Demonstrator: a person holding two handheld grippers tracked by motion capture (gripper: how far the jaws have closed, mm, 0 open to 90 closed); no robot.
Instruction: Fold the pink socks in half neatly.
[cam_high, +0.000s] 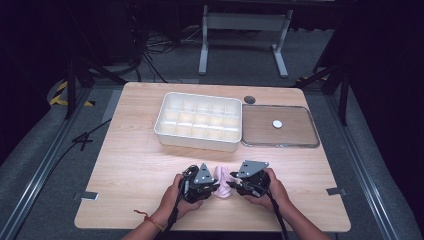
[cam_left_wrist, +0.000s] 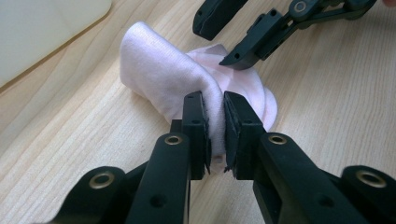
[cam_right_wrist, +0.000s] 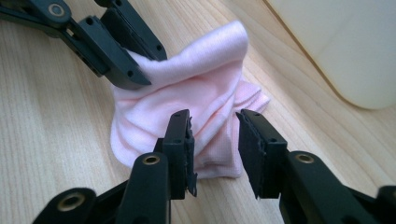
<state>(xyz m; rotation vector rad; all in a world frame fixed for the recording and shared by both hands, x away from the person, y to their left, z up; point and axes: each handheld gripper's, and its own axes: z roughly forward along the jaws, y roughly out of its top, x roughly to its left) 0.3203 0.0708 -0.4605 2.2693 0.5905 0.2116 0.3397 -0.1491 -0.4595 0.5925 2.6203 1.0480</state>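
Pink cloth (cam_high: 222, 180): a small bunched piece of soft fabric, perhaps a sock, lying on the wooden table (cam_high: 130, 150) near the person's edge, between the two grippers.
Left gripper (cam_left_wrist: 215, 122): clamped on a raised fold of the pink cloth; fabric is pinched flat between its pads, lifting that fold off the table.
Right gripper (cam_right_wrist: 214, 140): jaws parted, straddling the crumpled lower part of the cloth, nothing squeezed between them; whether a pad brushes the fabric is hard to say.
Key relation: the cloth lies straight ahead of the right gripper, inside its gap; the two grippers face each other across the cloth, the left holding its top, the right at its base.
Nearer hand: both about equally close; only the left has a hold.
Compartment tray (cam_high: 199, 121): white, divided into cells, farther back on the table, well apart from the cloth.
Clear lid (cam_high: 280, 126): flat beside the tray, on its right.
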